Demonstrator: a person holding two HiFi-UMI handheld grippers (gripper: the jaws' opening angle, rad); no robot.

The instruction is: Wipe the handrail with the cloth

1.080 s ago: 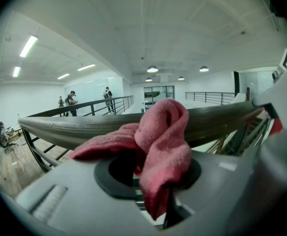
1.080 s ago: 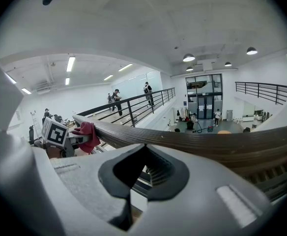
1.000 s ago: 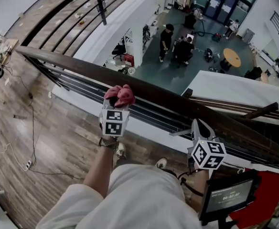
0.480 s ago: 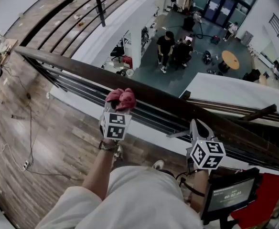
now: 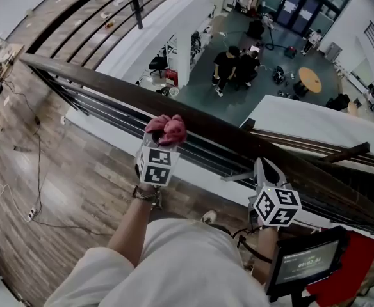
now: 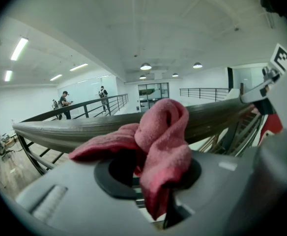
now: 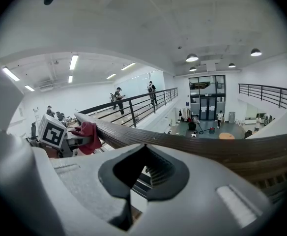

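Handrail (image 5: 104,82), dark wood, runs from upper left down to the right across the head view, with metal bars under it. On the handrail's near side at far left: plank floor (image 5: 20,158). Cloth (image 5: 168,129), pink-red and bunched, sits against the handrail's top near edge, about midway along it. Left gripper (image 5: 164,141) is clenched on the cloth; its own view shows the folds pinched between the jaws and spilling over them, with the handrail right behind. Beyond the handrail and far below, people (image 5: 235,66) stand on a lower floor, with a round table (image 5: 310,79) to their right. Right gripper (image 5: 266,169) is further right along the handrail, well apart from the cloth, its tips just beside the near edge. Its jaws are closed together with nothing between them. Whether it touches the handrail: cannot tell. Right of that gripper, on the handrail's near side, is a small screen (image 5: 305,263) with a red thing (image 5: 360,261) behind it.
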